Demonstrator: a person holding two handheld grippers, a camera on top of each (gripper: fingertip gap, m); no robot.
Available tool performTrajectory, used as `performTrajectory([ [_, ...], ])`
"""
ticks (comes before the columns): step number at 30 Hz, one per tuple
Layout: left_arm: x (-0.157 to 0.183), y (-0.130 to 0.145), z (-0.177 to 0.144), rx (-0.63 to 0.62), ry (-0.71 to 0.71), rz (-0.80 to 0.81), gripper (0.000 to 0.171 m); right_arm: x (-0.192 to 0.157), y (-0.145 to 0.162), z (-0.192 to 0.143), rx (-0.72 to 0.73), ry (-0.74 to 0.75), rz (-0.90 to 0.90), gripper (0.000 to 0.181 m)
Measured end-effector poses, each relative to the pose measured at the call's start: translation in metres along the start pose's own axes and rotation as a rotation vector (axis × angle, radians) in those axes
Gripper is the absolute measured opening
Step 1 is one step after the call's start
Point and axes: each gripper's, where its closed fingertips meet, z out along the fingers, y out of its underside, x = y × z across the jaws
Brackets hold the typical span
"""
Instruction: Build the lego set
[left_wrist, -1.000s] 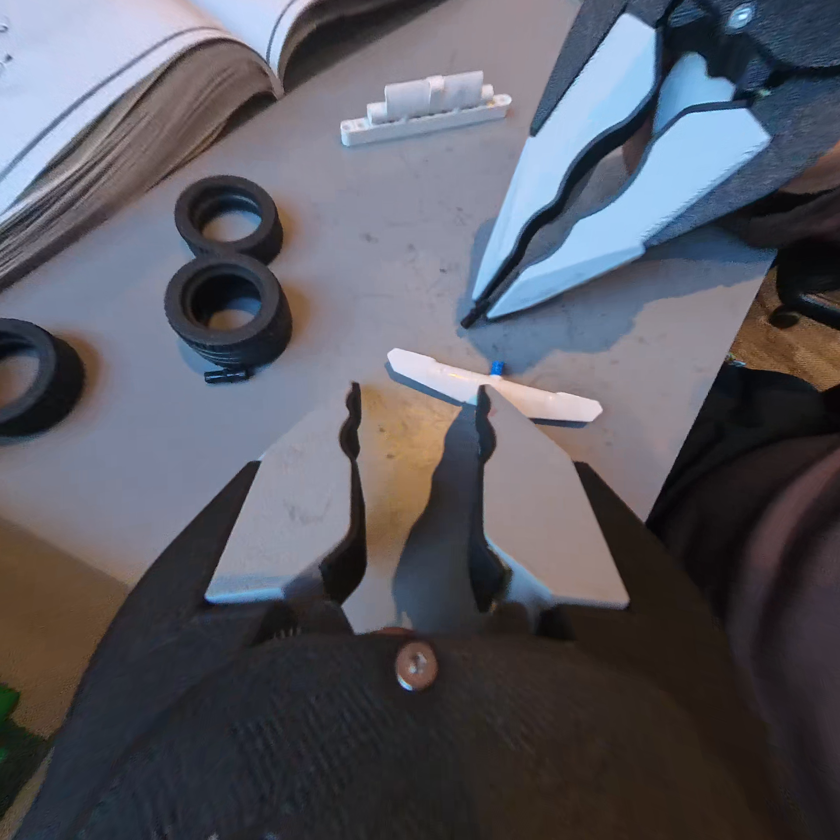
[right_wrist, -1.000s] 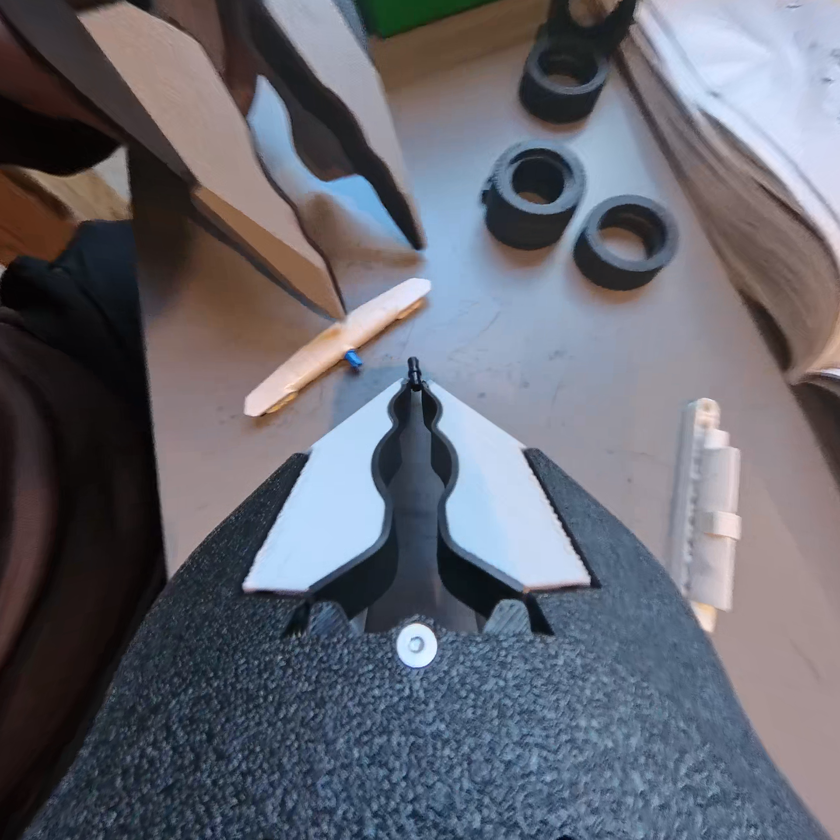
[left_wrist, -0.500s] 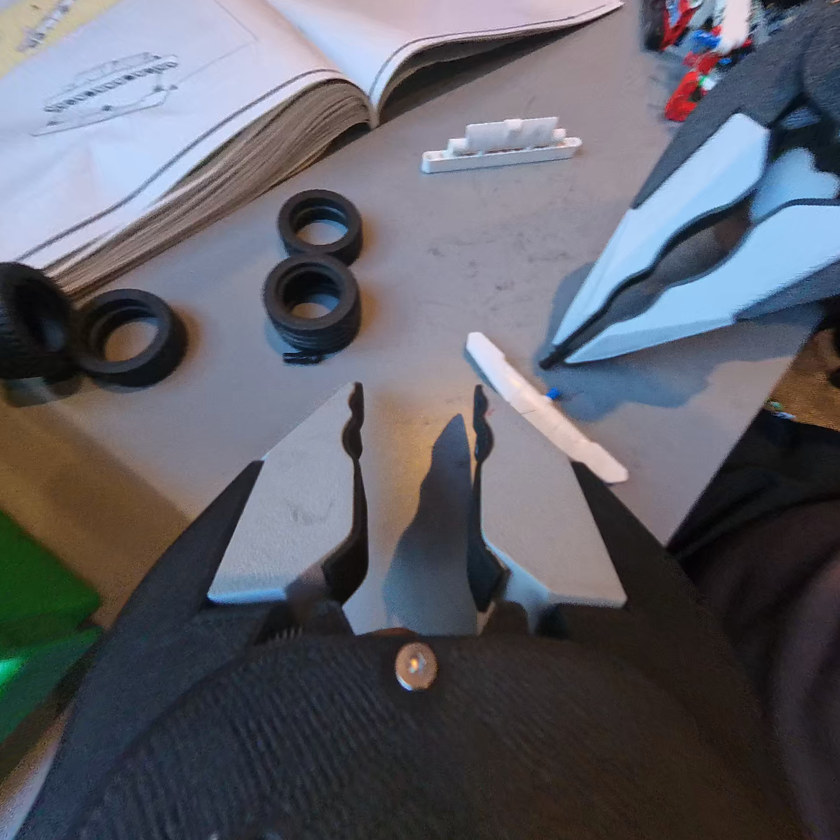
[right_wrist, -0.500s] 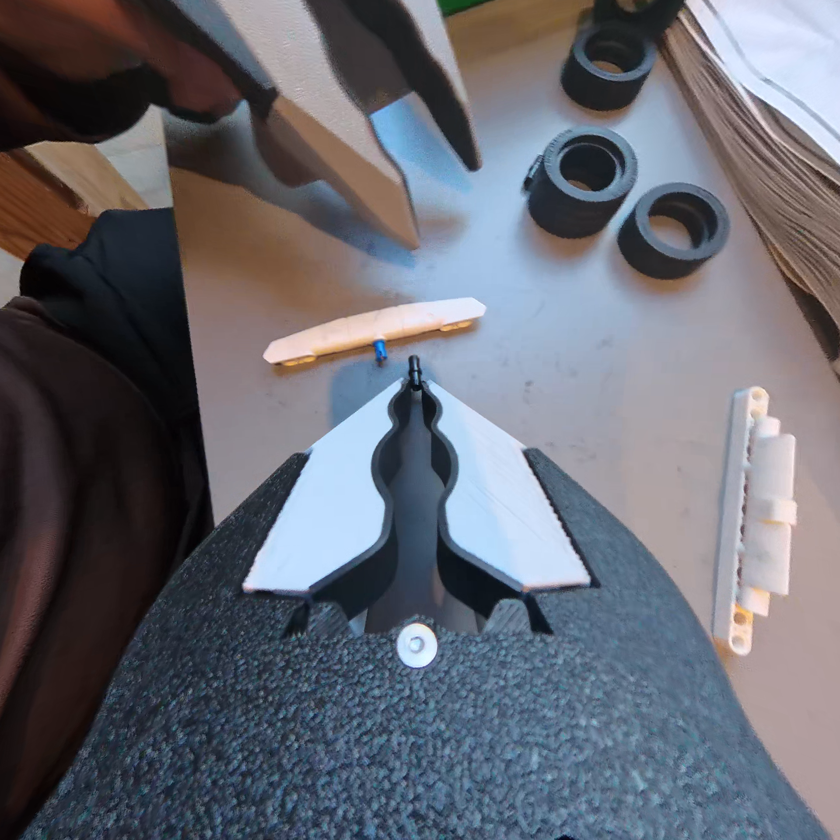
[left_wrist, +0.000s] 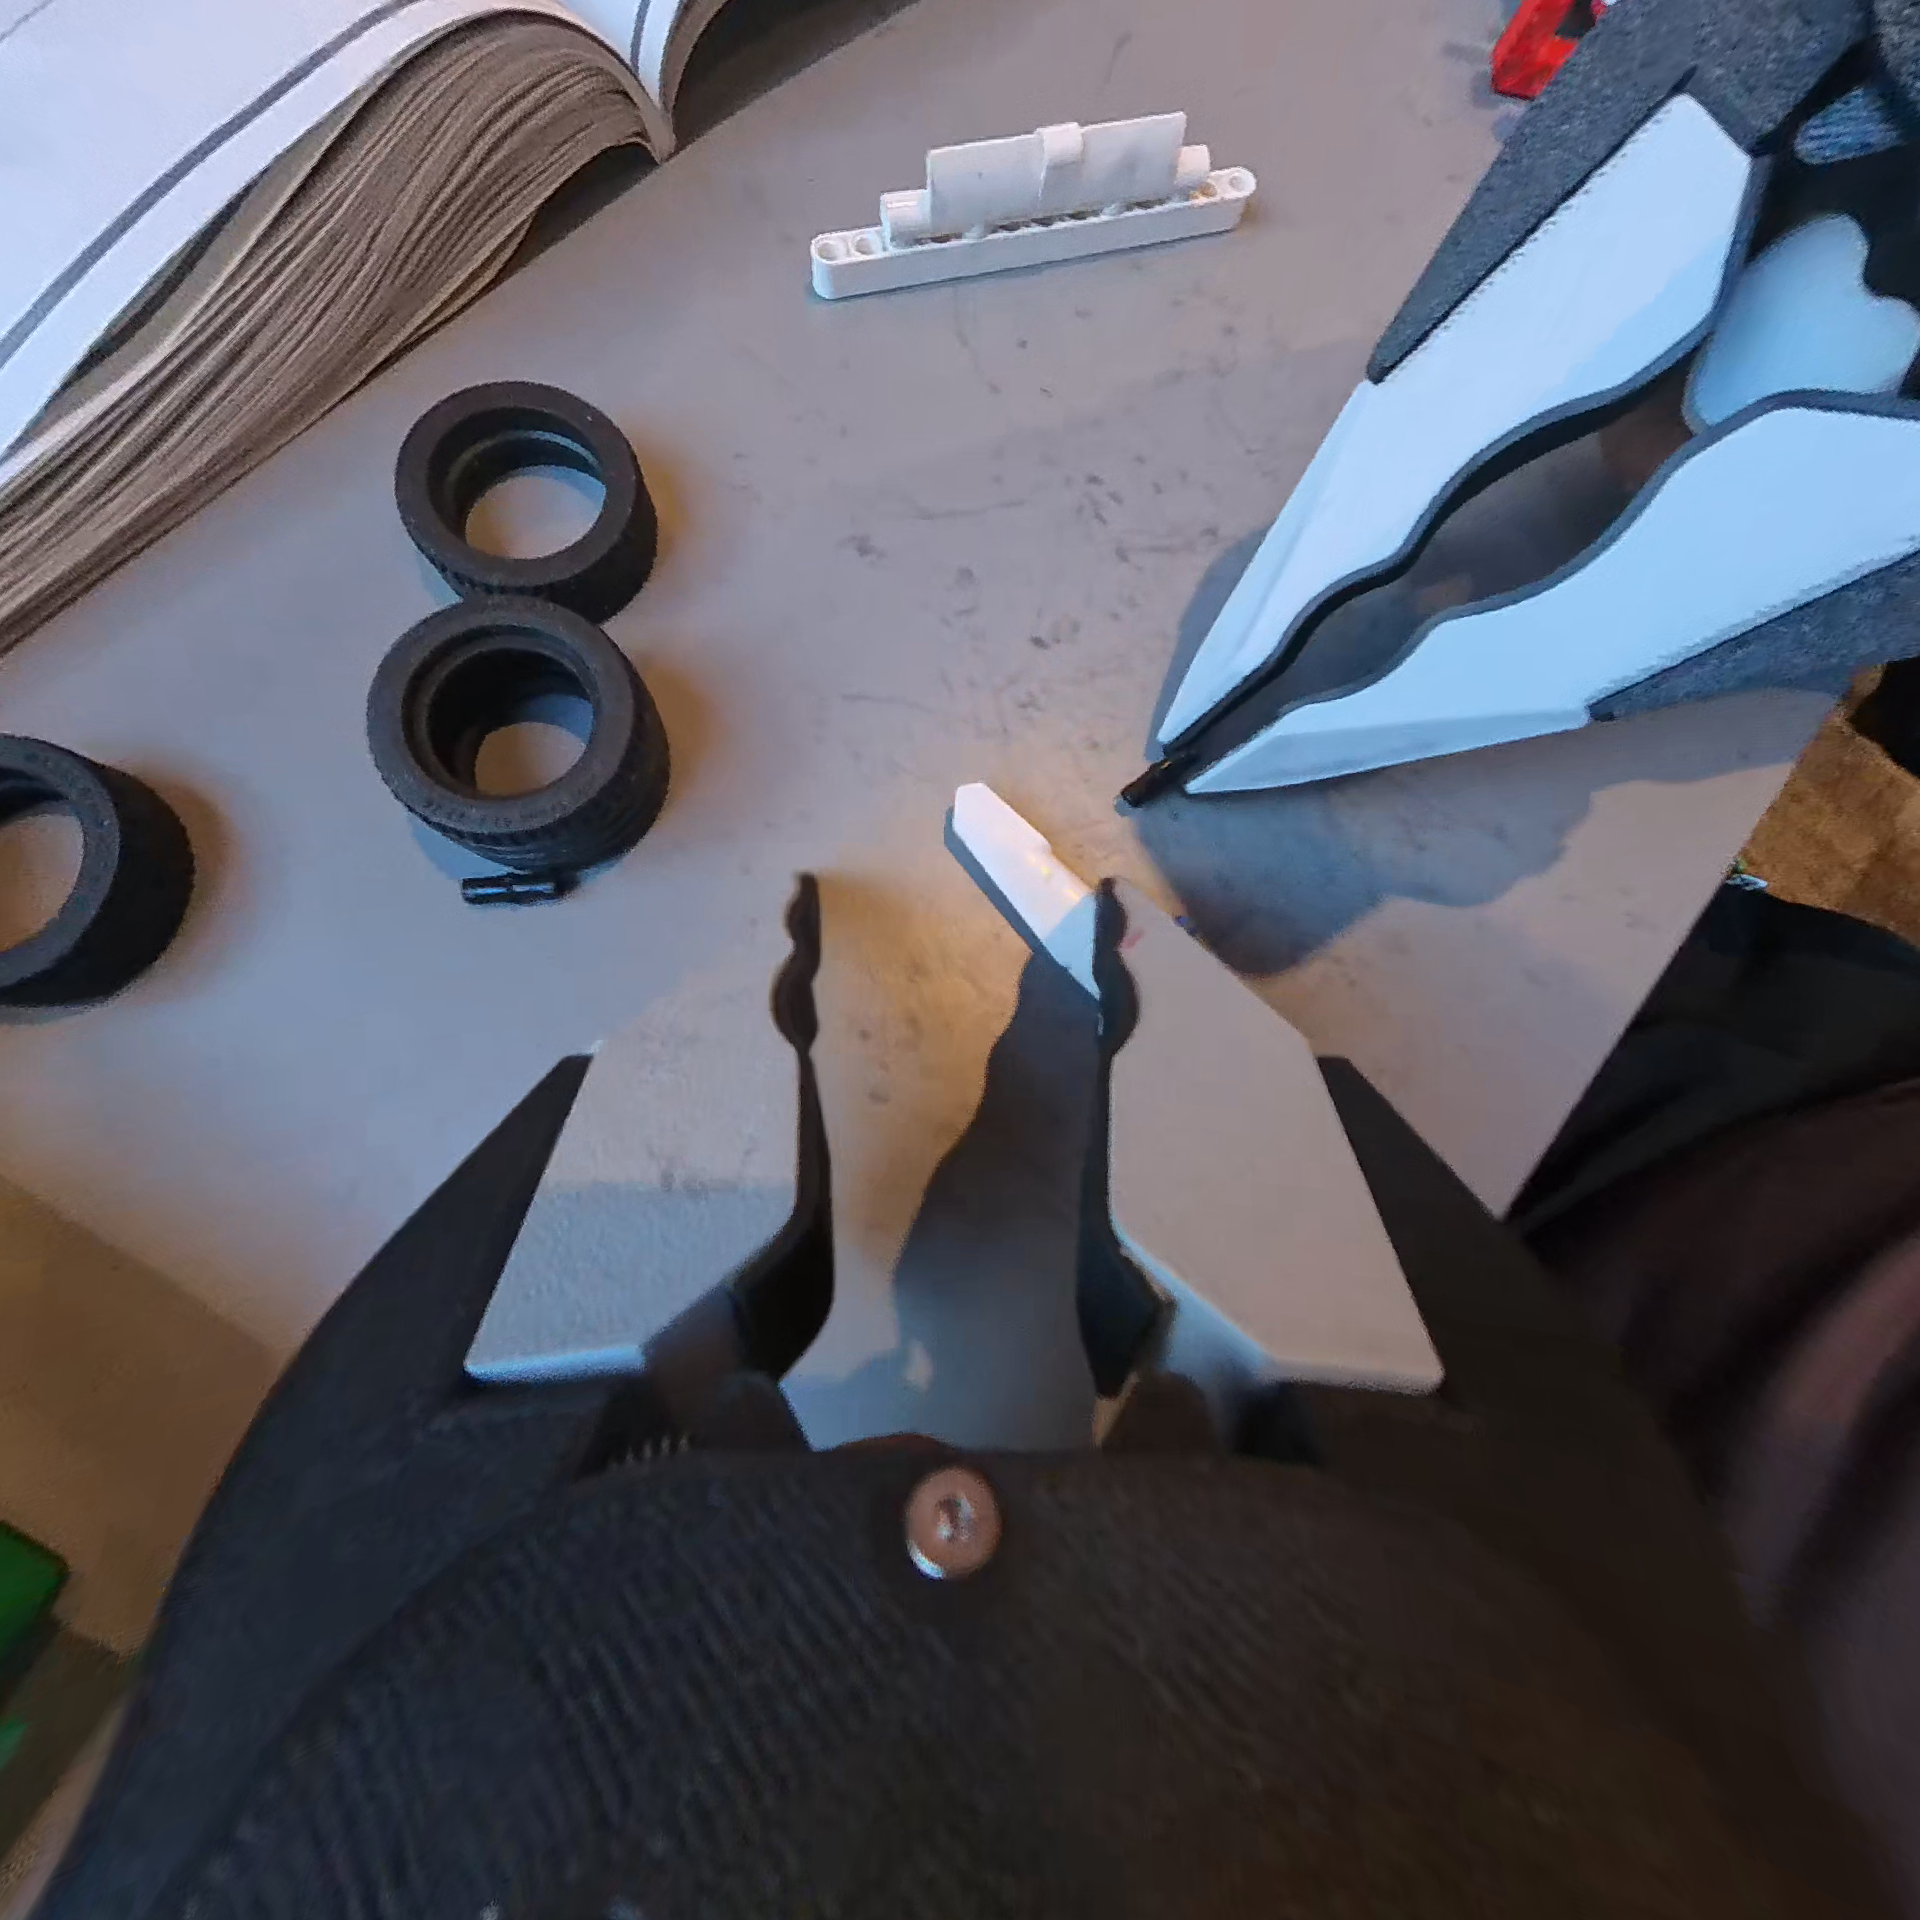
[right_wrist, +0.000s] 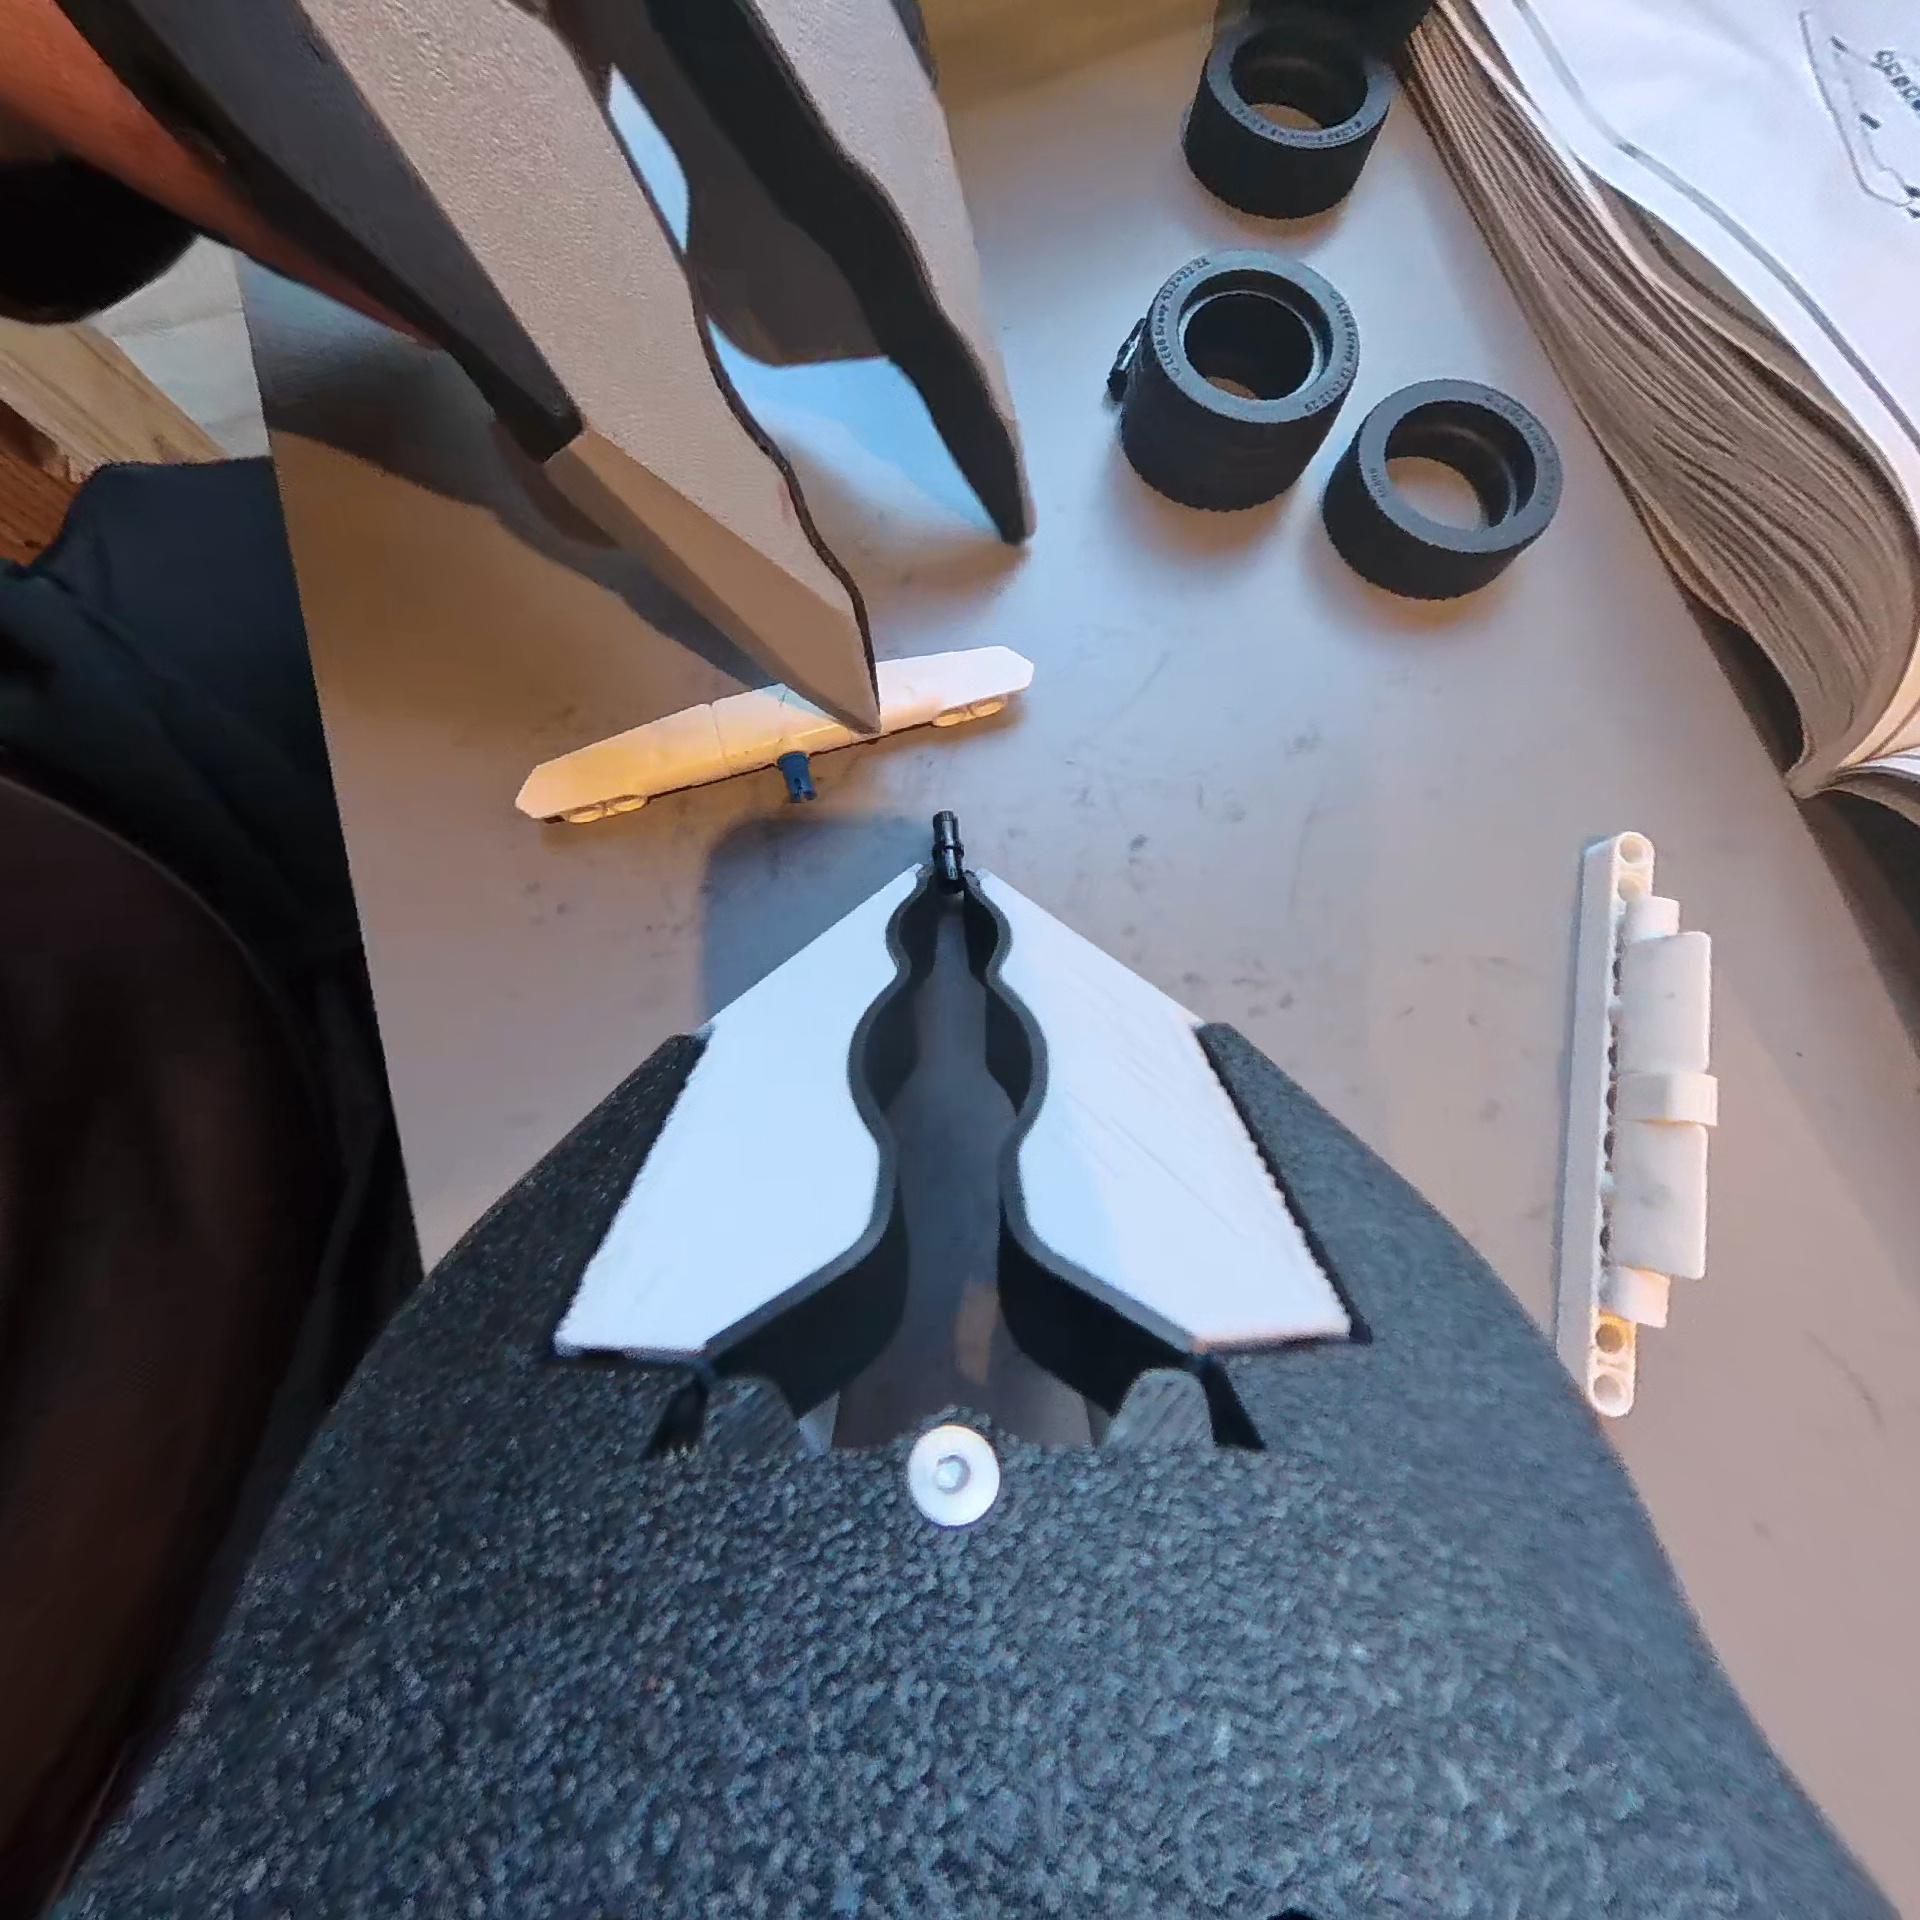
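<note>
A long white piece (right_wrist: 935, 681) with a blue pin (right_wrist: 795, 776) on its side lies on the grey table (right_wrist: 1247, 831). My left gripper (left_wrist: 956, 902) is open and empty. One of its fingertips (right_wrist: 857, 707) rests on top of the white piece (left_wrist: 1013, 857), and that finger hides the piece's near half in the left wrist view. My right gripper (right_wrist: 945, 873) is shut on a small black pin (right_wrist: 945, 836), held a little short of the blue pin. The right gripper also shows in the left wrist view (left_wrist: 1169, 764).
A white beam assembly (left_wrist: 1029, 208) lies farther back. Three black tyres (left_wrist: 525, 520) (left_wrist: 520, 727) (left_wrist: 62, 873) and a loose black pin (left_wrist: 514, 886) lie on the left. An open instruction book (left_wrist: 260, 208) lies behind them. The table edge and a person's dark clothing (left_wrist: 1714, 1195) are on the right. From either gripper's tips it is about 15 cm to the open instruction book (left_wrist: 260, 208). It turns up in the right wrist view (right_wrist: 1745, 331) as well.
The left gripper drew back from the white piece, then came down on it again with one fingertip. The white piece has turned on the table. The right gripper still holds the black pin.
</note>
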Motion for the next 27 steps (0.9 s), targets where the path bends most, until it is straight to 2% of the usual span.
performTrajectory([
  [1, -0.004, 0.000, -0.001, -0.012, -0.005, 0.010, 0.054, 0.001, 0.000, 0.000, 0.002, 0.003, 0.003, 0.005],
  [7, -0.020, -0.001, -0.006, -0.043, -0.026, 0.074, 0.051, 0.005, 0.000, -0.001, 0.007, 0.016, 0.016, 0.005],
  [13, -0.019, 0.000, -0.018, 0.009, -0.036, 0.014, 0.045, 0.012, 0.000, -0.001, 0.017, 0.025, 0.033, 0.005],
  [17, -0.013, 0.007, -0.009, -0.009, 0.028, -0.030, 0.045, 0.015, -0.001, 0.000, 0.013, 0.016, 0.048, 0.005],
  [22, -0.008, 0.000, -0.002, 0.004, 0.053, 0.028, 0.042, 0.015, 0.000, 0.000, 0.011, 0.014, 0.047, 0.005],
  [27, -0.002, -0.005, 0.006, -0.021, 0.080, 0.158, 0.042, 0.015, 0.001, 0.001, 0.009, -0.003, 0.056, 0.005],
])
